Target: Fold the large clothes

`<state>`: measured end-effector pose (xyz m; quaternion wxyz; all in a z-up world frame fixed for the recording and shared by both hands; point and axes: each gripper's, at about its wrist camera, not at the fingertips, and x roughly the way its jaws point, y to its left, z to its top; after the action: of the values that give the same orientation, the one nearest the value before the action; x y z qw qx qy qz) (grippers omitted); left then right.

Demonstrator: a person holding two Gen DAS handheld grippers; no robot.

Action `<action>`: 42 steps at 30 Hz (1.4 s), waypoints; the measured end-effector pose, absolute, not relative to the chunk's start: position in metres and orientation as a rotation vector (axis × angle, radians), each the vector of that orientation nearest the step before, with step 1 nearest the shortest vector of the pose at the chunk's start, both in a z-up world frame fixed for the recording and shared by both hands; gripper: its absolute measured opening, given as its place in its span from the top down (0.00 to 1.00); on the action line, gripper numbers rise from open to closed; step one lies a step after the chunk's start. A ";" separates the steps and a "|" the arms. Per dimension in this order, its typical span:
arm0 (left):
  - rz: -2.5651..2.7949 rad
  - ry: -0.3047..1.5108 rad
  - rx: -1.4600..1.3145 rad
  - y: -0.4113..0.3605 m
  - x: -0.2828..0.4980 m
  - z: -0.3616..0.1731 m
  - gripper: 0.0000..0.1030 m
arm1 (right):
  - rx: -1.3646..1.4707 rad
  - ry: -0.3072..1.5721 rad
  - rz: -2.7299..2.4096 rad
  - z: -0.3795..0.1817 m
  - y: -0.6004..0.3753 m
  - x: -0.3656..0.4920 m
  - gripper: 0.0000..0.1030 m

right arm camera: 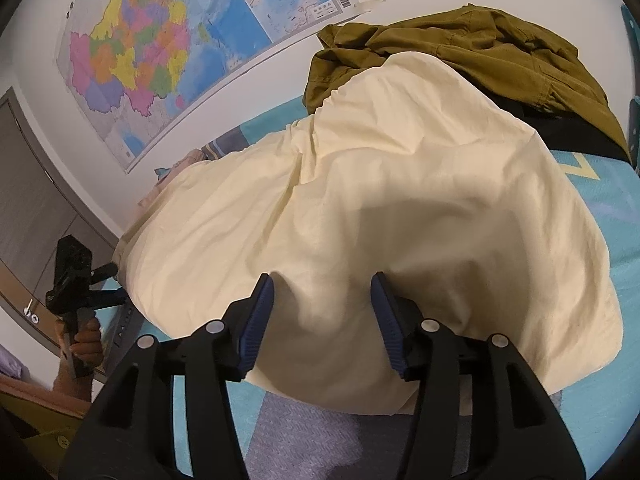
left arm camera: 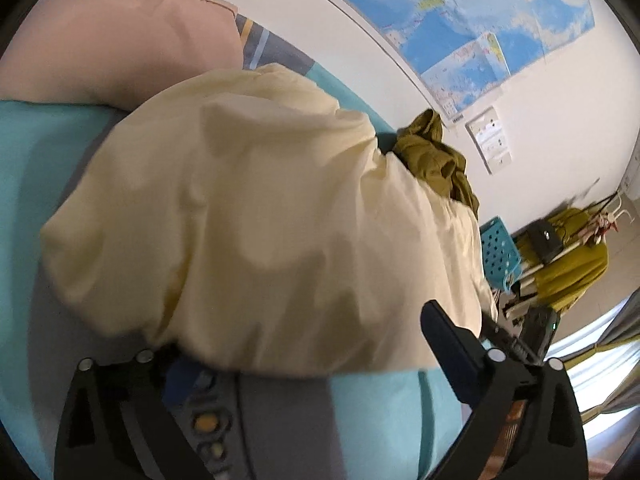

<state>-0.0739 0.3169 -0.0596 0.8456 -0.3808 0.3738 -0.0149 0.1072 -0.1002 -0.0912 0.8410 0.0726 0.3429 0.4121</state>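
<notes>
Cream garment point(right arm camera: 400, 208), olive jacket point(right arm camera: 500, 48), teal sheet point(left arm camera: 36, 168)

soft, even indoor light; glare blows out the window point(left arm camera: 596, 344) at four o'clock in the left view. strong fisheye bending and dark corners; the near cream cloth point(left arm camera: 256, 216) is motion-blurred.

Spread right tongs point(right arm camera: 322, 322) over cream garment point(right arm camera: 400, 200)
</notes>
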 end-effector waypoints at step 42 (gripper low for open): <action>0.131 0.860 -0.607 0.296 -0.041 -0.054 0.16 | 0.456 0.794 0.734 -0.110 -0.116 0.113 0.14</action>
<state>-0.0408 0.2958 -0.0539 0.8626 -0.2893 0.4102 0.0625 0.1132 -0.1160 -0.1097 0.8329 0.2151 0.3744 0.3462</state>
